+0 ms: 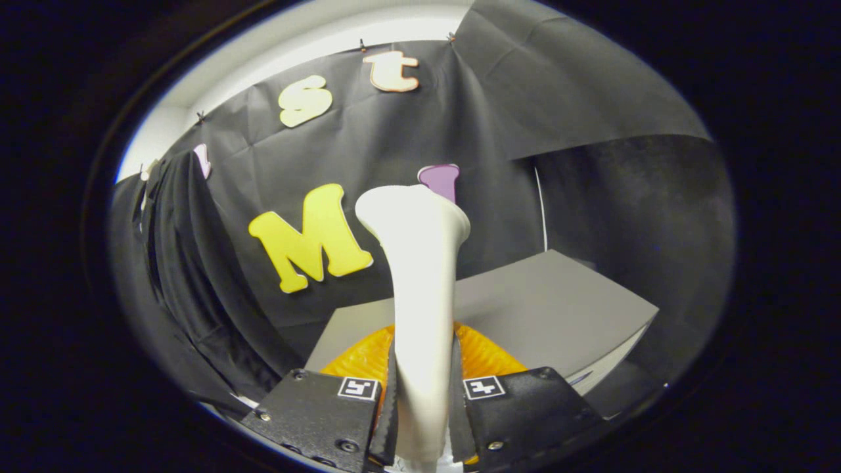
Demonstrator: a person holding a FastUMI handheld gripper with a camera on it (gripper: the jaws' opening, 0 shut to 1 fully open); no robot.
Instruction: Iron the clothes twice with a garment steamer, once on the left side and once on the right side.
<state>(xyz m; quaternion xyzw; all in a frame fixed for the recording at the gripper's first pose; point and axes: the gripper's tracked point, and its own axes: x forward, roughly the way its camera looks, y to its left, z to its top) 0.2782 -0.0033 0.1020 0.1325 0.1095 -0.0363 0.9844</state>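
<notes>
Steamer (420, 276) is standing upright, its white neck clamped between both fingers (393, 407) of the gripper (424, 407). An orange ribbed thing (489, 355), perhaps its base, is lying on the grey table (558, 302); dark clothes (190, 263) are hanging to the left.

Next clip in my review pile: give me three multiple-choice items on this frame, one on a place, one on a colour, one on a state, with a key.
1. Where is the white steamer?
A. between the fingers of the tongs
B. lying on the grey table
C. hanging on the wall

2. What colour is the ribbed thing just beyond the fingers?
A. blue
B. orange
C. green

3. How does the steamer stand?
A. flat on its side
B. head pointing down
C. upright, flared head on top

Key: 1 A, both fingers press its handle from either side. 2 B, orange shows on both sides of the handle. 3 C, the handle rises from the fingers and widens at the top.
</notes>
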